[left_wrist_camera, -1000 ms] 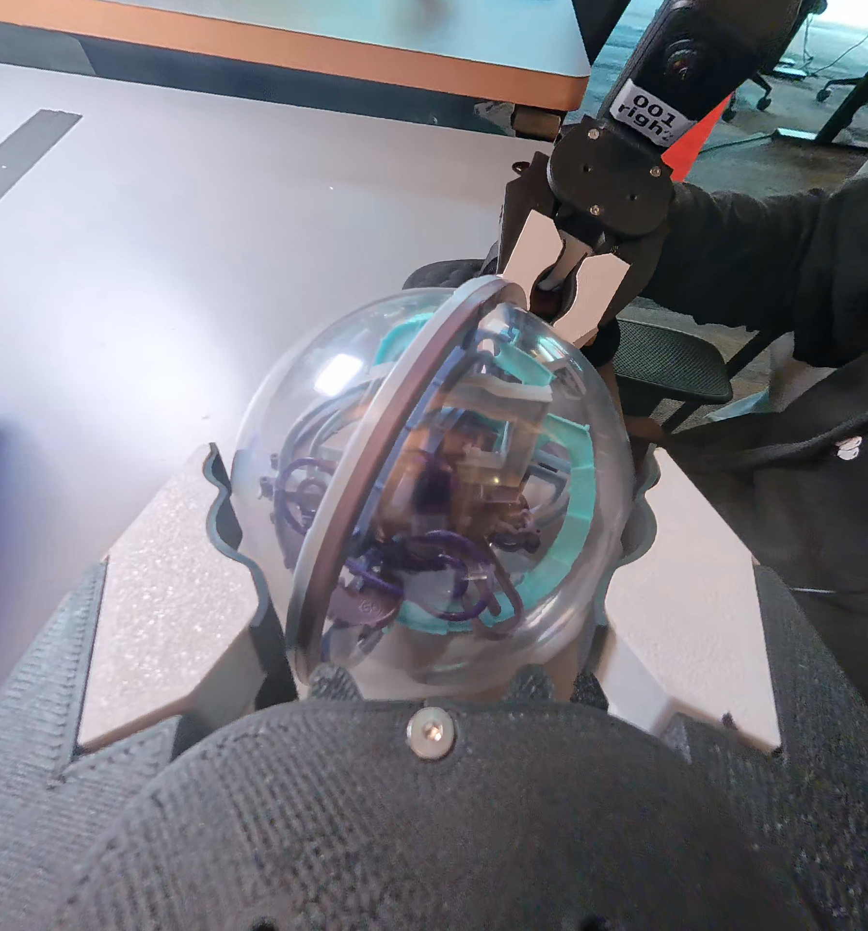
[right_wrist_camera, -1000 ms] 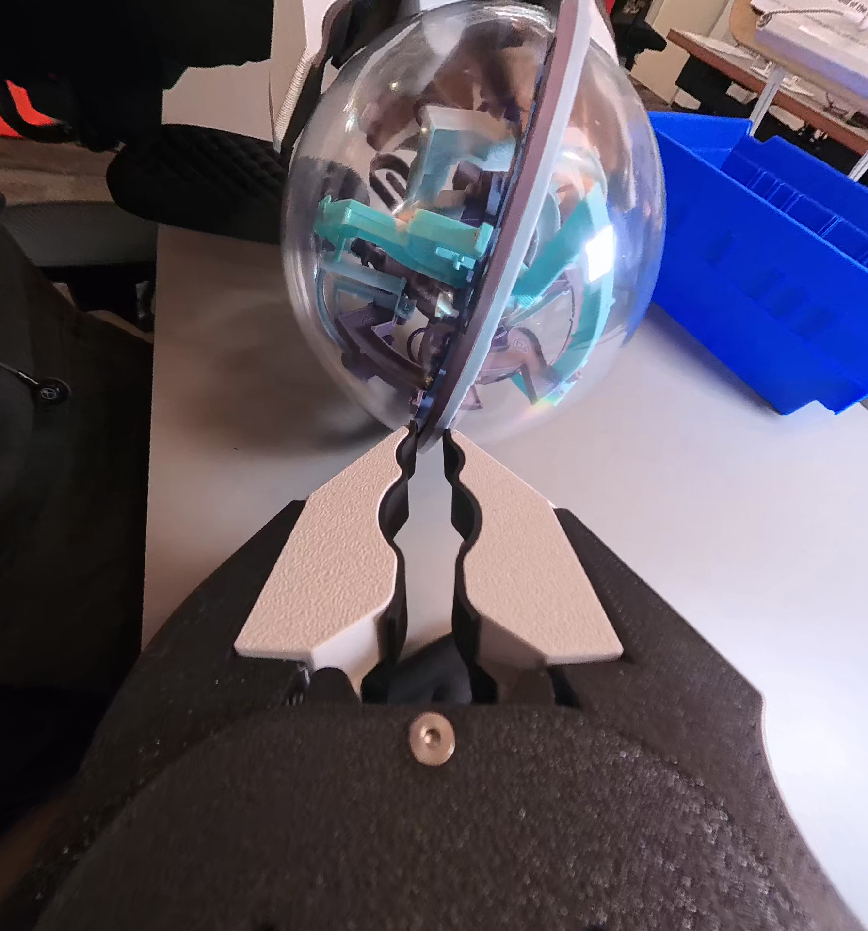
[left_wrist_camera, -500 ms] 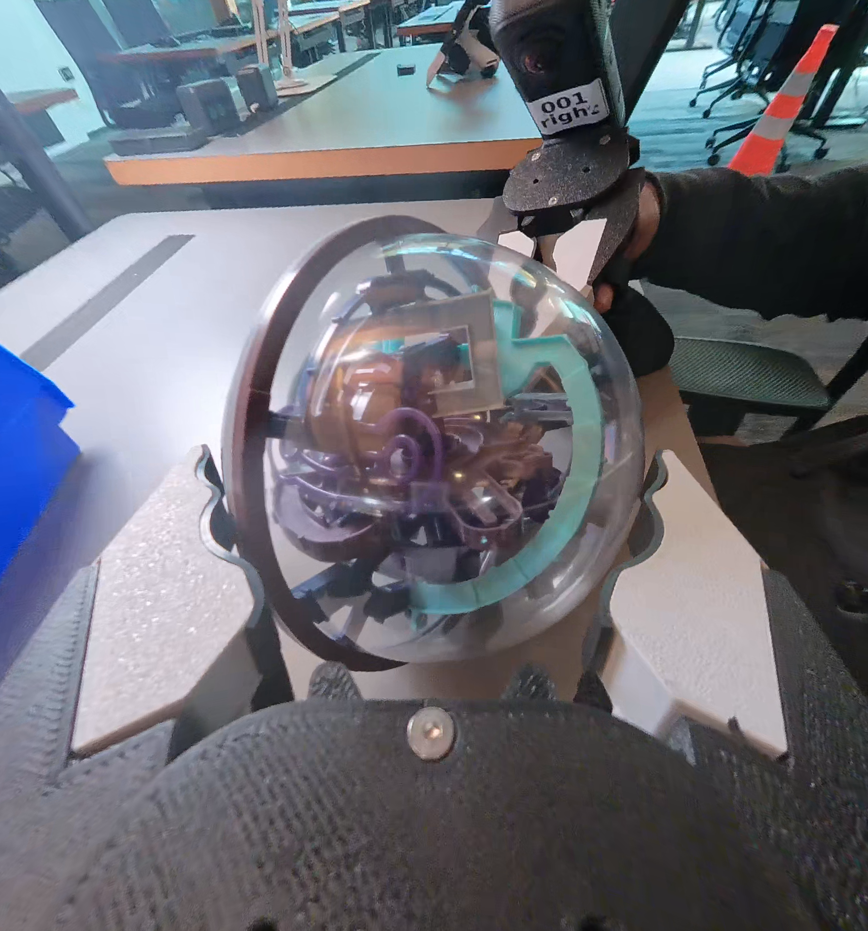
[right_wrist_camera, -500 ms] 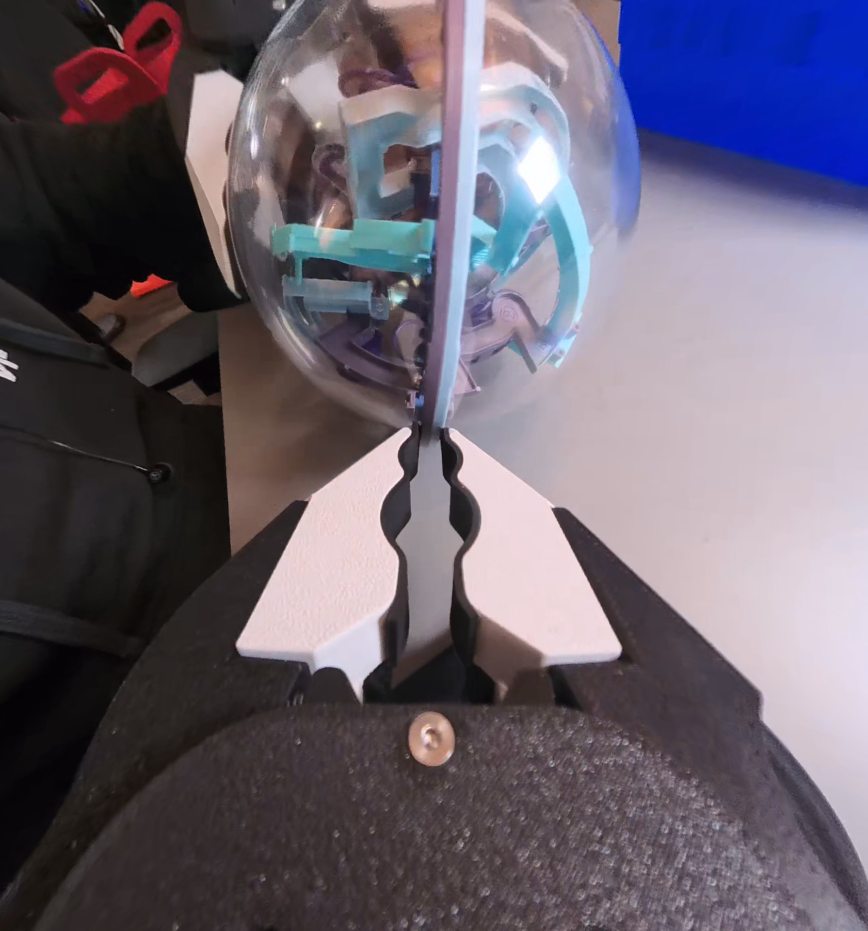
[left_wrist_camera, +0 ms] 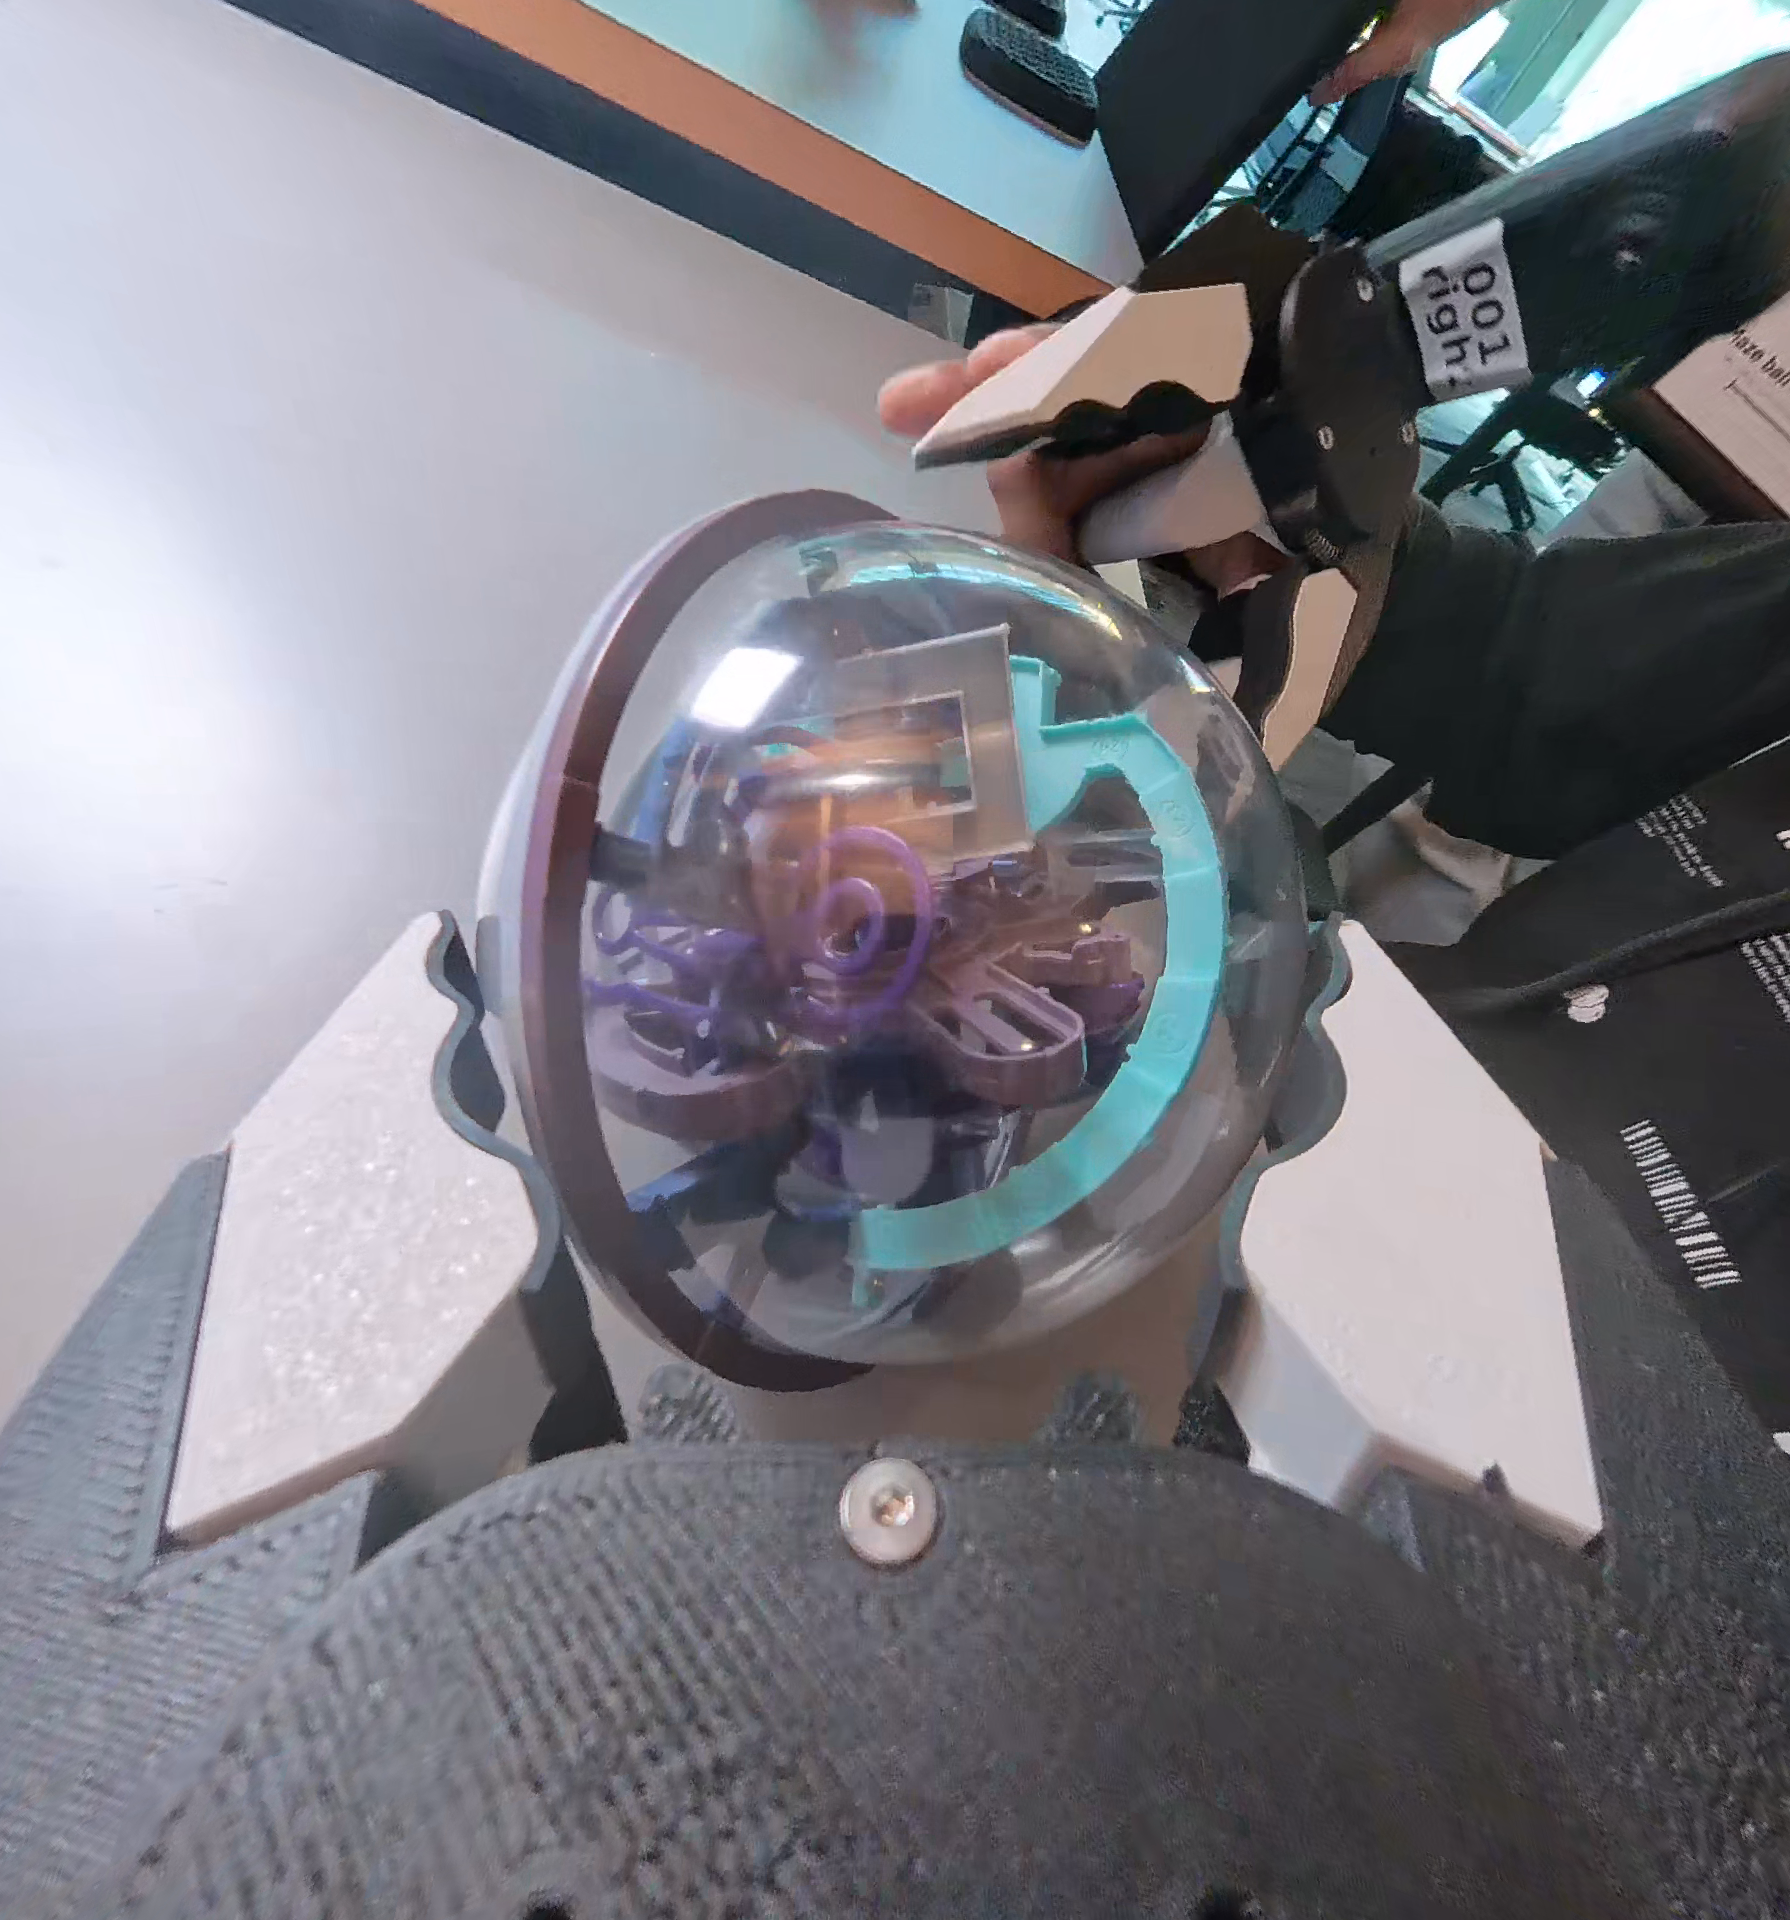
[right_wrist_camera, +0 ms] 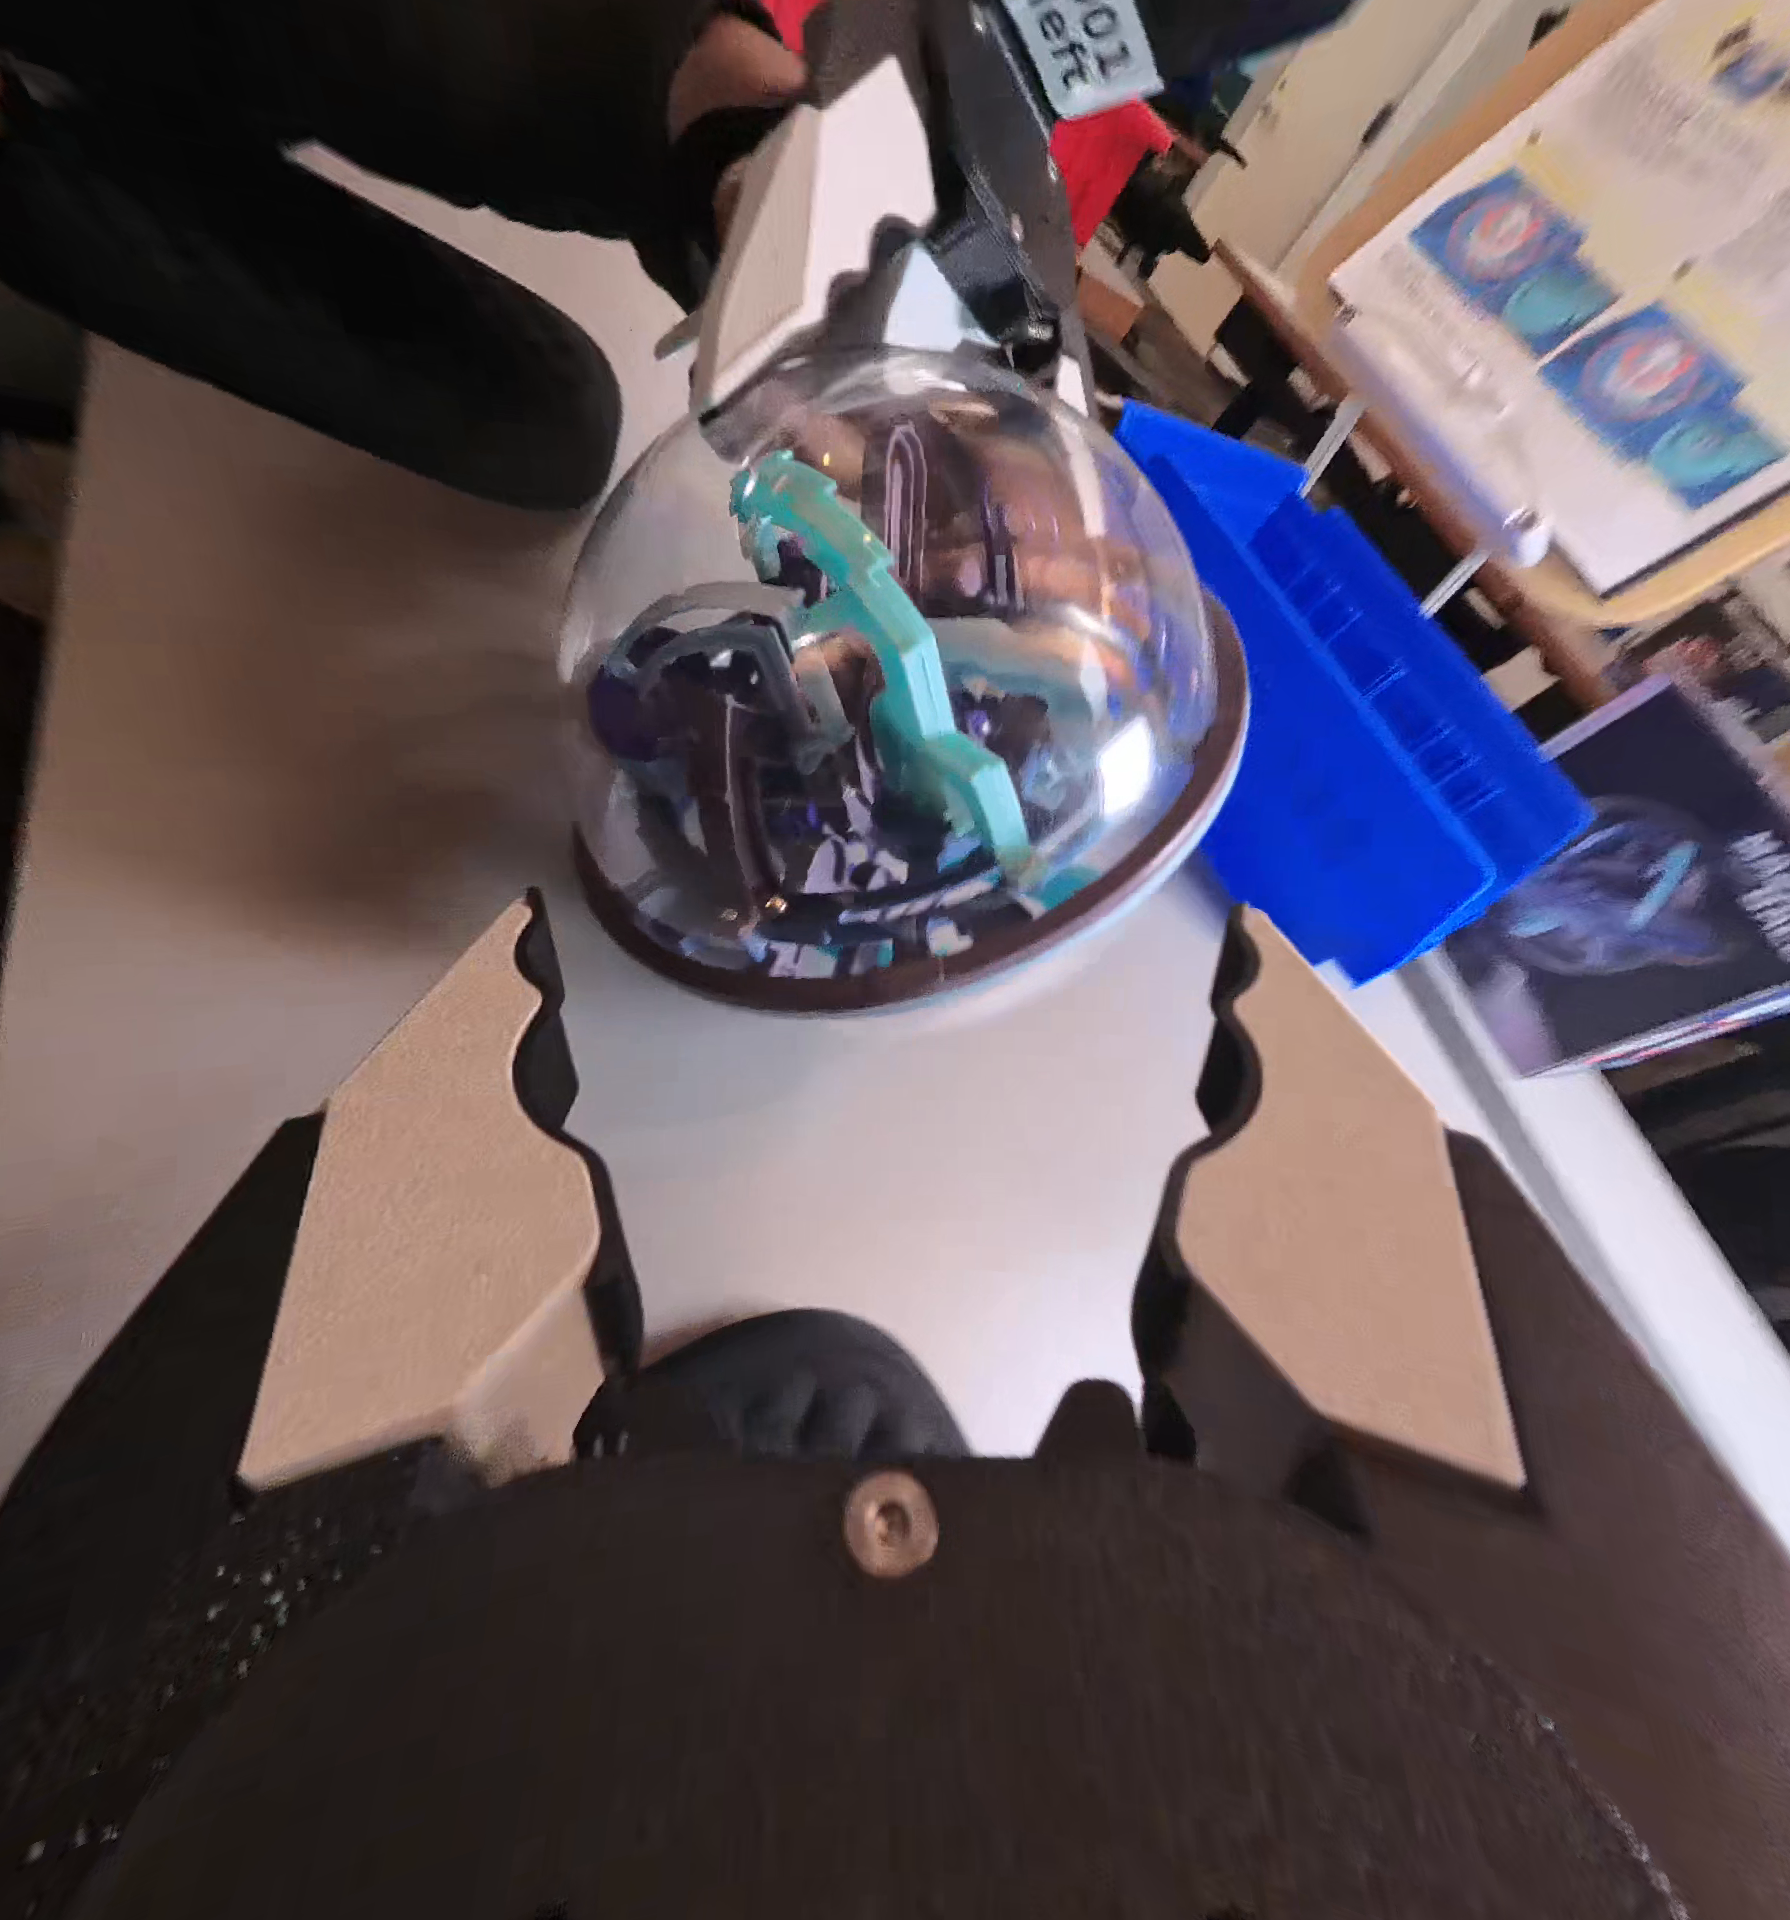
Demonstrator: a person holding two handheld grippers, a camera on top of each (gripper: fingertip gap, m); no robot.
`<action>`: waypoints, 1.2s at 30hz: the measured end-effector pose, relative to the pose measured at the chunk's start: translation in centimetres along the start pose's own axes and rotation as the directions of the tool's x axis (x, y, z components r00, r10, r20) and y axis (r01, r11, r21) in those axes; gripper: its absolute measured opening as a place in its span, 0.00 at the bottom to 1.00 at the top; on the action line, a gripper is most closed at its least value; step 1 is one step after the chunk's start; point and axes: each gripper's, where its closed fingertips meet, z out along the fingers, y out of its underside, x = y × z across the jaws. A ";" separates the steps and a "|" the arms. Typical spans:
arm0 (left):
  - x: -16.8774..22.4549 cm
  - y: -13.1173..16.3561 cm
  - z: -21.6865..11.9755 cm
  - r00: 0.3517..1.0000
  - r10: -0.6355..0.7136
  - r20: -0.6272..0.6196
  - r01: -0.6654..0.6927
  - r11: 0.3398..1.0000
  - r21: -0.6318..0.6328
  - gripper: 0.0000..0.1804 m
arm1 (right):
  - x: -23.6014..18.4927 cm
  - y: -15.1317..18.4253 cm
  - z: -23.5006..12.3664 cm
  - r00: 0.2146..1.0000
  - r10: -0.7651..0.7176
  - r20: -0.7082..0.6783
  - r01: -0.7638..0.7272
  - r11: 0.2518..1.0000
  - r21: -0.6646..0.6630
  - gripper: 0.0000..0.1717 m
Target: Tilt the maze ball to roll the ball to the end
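surface: white table (right_wrist_camera: 870, 1195) | on it: blue bin (right_wrist_camera: 1390, 748); dark printed box (right_wrist_camera: 1701, 914)

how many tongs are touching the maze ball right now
1. The left tongs clamp the maze ball on both sides; the right tongs are open, spread apart just short of it.

We see the maze ball (left_wrist_camera: 901, 935) as a clear shell ringed by a dark brown band, with teal, purple and grey tracks inside. Just beside the ball, our left gripper (left_wrist_camera: 891, 987) shows pale speckled fingers (left_wrist_camera: 351, 1195) on black ribbed housing. Past the ball lies a bright blue bin (right_wrist_camera: 1369, 727), and under the ball the table (left_wrist_camera: 195, 416) is pale grey.
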 end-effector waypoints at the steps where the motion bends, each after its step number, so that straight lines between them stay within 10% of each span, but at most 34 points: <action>1: -0.1 -0.1 0.1 1.000 -0.008 -0.009 0.008 1.000 -0.006 0.83 | 0.0 -0.3 0.3 0.999 -0.036 -0.005 0.036 0.999 0.001 0.72; 9: -0.7 -2.1 0.5 0.998 -0.068 -0.017 0.070 0.993 0.093 0.86 | 0.6 0.1 1.9 1.000 0.010 0.007 -0.011 1.000 0.019 0.68; 21: -0.8 2.0 -0.5 0.931 0.231 0.284 -0.275 0.953 0.125 0.84 | 0.9 1.6 2.7 0.943 0.327 0.064 -0.330 0.942 0.055 0.64; 36: -1.8 1.5 -1.2 0.953 -0.285 -0.098 0.295 0.949 0.112 0.81 | -0.1 3.1 3.4 0.948 0.315 0.046 -0.313 0.948 -0.051 0.62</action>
